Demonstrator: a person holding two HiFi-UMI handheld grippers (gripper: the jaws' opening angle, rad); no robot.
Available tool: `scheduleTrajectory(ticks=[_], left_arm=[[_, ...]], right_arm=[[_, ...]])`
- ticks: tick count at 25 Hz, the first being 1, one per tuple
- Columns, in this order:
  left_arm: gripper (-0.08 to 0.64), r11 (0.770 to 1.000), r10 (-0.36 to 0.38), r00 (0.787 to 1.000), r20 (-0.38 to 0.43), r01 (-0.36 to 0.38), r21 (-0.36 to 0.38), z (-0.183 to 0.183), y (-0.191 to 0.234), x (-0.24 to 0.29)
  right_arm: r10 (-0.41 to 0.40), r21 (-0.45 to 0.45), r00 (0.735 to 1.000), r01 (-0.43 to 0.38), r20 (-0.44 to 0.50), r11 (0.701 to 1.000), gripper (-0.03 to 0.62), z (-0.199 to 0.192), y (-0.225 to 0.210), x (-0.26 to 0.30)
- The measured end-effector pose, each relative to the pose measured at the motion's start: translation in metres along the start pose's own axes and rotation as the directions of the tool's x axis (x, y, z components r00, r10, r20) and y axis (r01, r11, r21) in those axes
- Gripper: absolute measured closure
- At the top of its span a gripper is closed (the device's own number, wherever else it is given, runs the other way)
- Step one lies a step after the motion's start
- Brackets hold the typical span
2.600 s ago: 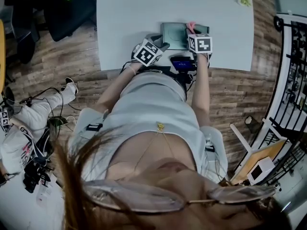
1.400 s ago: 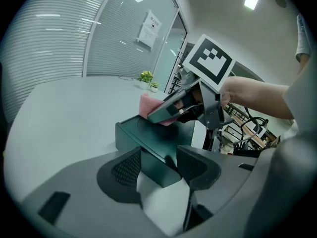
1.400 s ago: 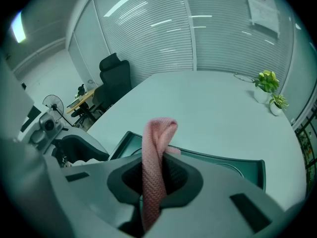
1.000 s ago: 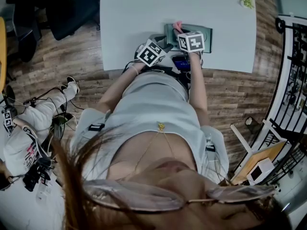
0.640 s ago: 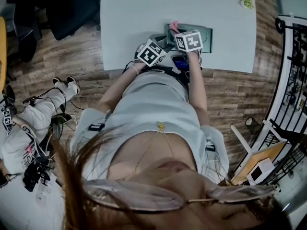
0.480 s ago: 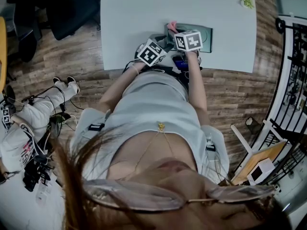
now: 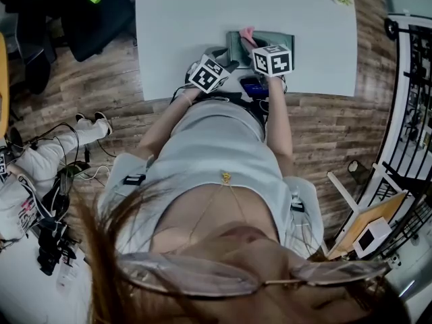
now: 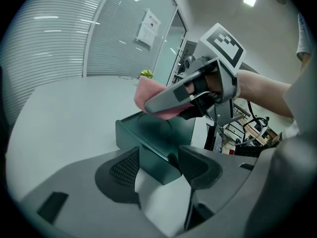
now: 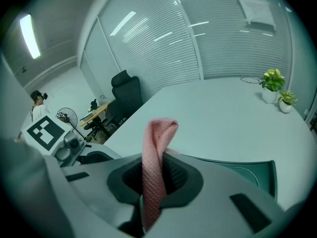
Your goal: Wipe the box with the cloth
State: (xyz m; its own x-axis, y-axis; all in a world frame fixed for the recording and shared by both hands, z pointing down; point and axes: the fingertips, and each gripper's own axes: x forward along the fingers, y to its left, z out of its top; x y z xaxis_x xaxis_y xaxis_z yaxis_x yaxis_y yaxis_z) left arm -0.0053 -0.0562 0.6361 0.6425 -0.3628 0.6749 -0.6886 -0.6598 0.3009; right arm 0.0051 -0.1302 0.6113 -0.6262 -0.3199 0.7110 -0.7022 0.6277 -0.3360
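The left tongs (image 8: 158,166) stand open and have just been widening. The near corner of the dark green rectangular box (image 8: 157,135) sits between their 2 pads, unclamped. The box lies flat on the pale grey desk (image 7: 189,19), near its front edge. Just over the box's top, the right tongs (image 9: 154,178) are clamped on the pink knitted cloth (image 9: 157,143), whose folded end sticks up past the tips. 2 small green potted plants (image 9: 275,86) stand at the desk's far side.

Right claw (image 9: 155,181) pinching pink cloth (image 9: 157,138), dark green box (image 9: 251,175) below, white table (image 9: 223,113) beyond
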Motion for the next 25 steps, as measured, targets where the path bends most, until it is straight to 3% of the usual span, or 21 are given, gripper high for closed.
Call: scheduleTrajectory(ticks=[12, 25], left_arm=[[0.314, 1.000, 0.021, 1.000, -0.007, -0.021, 0.018, -0.004, -0.006, -0.001], [0.314, 0.998, 0.057, 0.998, -0.006, -0.057, -0.008, -0.006, -0.005, 0.001]], right_arm=[[-0.201, 0.103, 0.977, 0.193, 0.070, 0.976, 0.552, -0.019, -0.076, -0.065], [-0.385, 0.049, 0.922, 0.387, -0.043, 0.921, 0.552, -0.063, -0.135, -0.093]])
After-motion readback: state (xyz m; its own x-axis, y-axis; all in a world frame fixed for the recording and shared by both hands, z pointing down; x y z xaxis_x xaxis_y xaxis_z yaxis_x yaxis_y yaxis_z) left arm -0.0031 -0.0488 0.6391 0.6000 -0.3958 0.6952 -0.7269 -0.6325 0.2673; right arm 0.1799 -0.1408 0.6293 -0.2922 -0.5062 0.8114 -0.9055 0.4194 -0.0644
